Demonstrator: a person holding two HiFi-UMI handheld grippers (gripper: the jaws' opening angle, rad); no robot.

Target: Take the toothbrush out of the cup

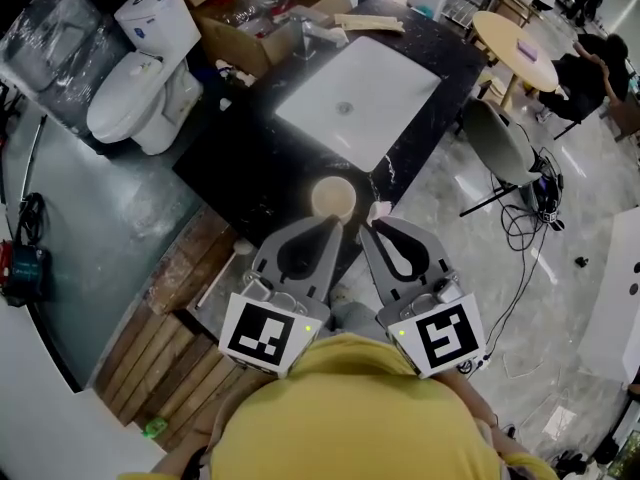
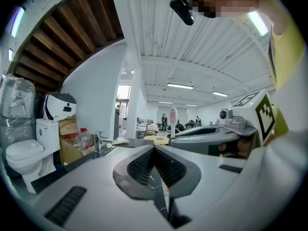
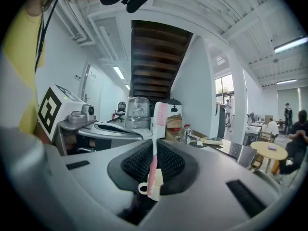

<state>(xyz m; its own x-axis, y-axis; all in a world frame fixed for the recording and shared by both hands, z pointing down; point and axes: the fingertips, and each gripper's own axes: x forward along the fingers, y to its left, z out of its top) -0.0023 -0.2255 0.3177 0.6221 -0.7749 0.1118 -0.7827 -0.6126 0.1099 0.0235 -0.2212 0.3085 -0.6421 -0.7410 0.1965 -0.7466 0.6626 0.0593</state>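
Note:
A beige cup [image 1: 333, 197] stands on the black counter [image 1: 250, 168] at its near edge, in front of the sink. My right gripper [image 1: 372, 226] [image 3: 154, 143] is shut on a pink and white toothbrush [image 3: 156, 138], which stands upright between the jaws with its bristle head on top. In the head view the toothbrush [image 1: 380, 210] shows as a small pale tip just right of the cup, outside it. My left gripper [image 1: 333, 222] [image 2: 154, 149] is shut with nothing in it, its tip at the cup's near rim. From the left gripper view the toothbrush head [image 2: 173, 117] shows above the right gripper.
A white sink [image 1: 355, 98] with a faucet [image 1: 310, 33] is set in the counter behind the cup. A toilet [image 1: 150, 68] and an open cardboard box [image 1: 250, 18] stand at the left. A grey chair [image 1: 500, 143], a round table [image 1: 515, 43] and a seated person [image 1: 590, 68] are at the right.

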